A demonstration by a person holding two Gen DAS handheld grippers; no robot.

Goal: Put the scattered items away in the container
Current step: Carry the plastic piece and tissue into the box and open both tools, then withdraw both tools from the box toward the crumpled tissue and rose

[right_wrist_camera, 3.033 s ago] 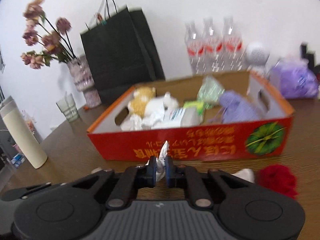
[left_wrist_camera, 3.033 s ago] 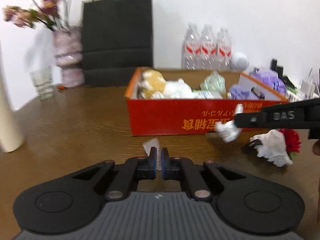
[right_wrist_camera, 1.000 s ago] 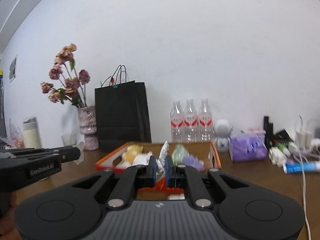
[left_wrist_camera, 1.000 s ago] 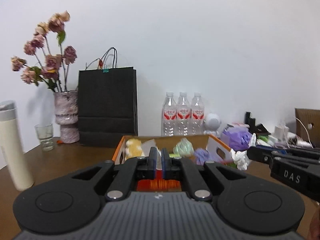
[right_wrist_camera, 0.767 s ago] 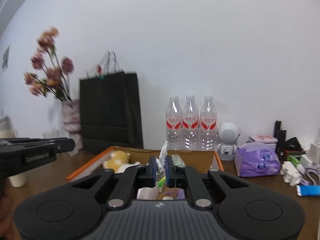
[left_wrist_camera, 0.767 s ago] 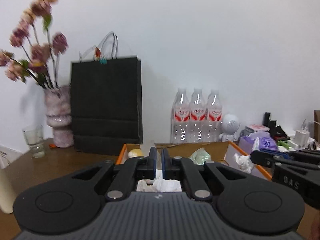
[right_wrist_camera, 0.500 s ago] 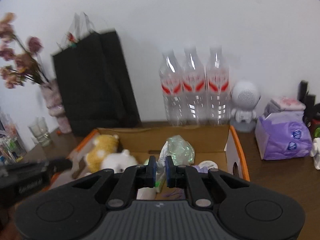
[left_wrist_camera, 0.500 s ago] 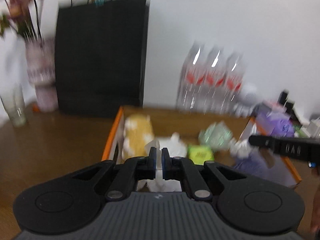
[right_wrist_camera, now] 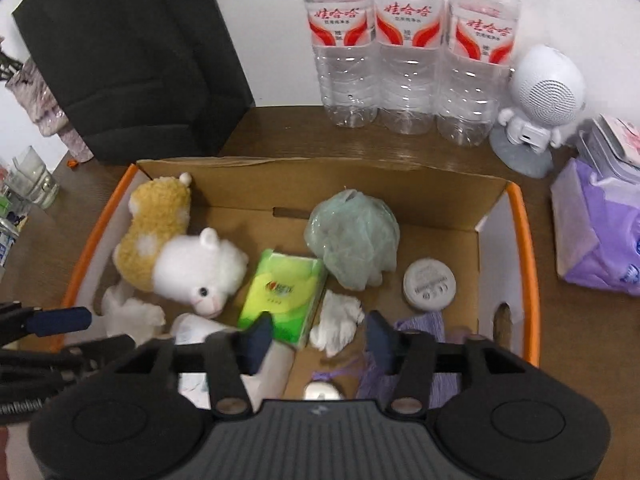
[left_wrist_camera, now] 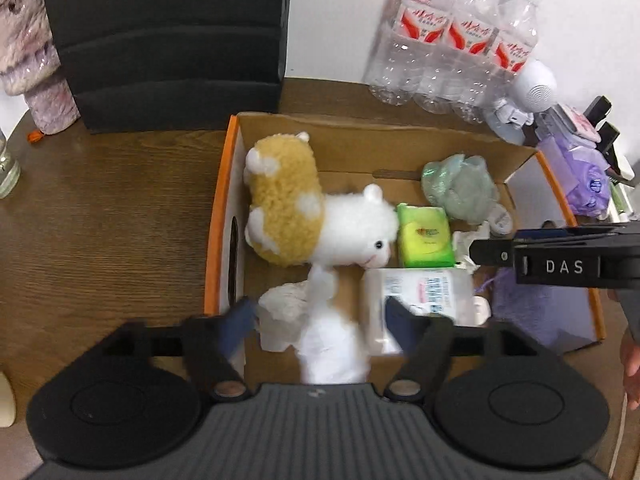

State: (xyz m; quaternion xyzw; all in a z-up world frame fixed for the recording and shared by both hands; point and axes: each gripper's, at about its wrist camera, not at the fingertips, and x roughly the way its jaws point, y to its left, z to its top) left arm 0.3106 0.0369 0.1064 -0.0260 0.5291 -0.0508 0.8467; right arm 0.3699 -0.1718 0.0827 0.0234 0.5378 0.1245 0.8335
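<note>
Both grippers have just opened over the box (right_wrist_camera: 520, 216): left gripper (left_wrist_camera: 318, 318) jaws apart, tissue (left_wrist_camera: 332, 344) dropping between them; right gripper (right_wrist_camera: 318, 338) apart, wad (right_wrist_camera: 336, 320) just ahead. Two more items tidied.

"DAS" on the right tool (left_wrist_camera: 560, 266) — "娃哈哈" on the bottles (right_wrist_camera: 408, 14).

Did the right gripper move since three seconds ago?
Yes. The right gripper was low in front of the orange box's printed side, shut on a crumpled tissue. Now it hangs above the box, open, with the tissue lying inside.
</note>
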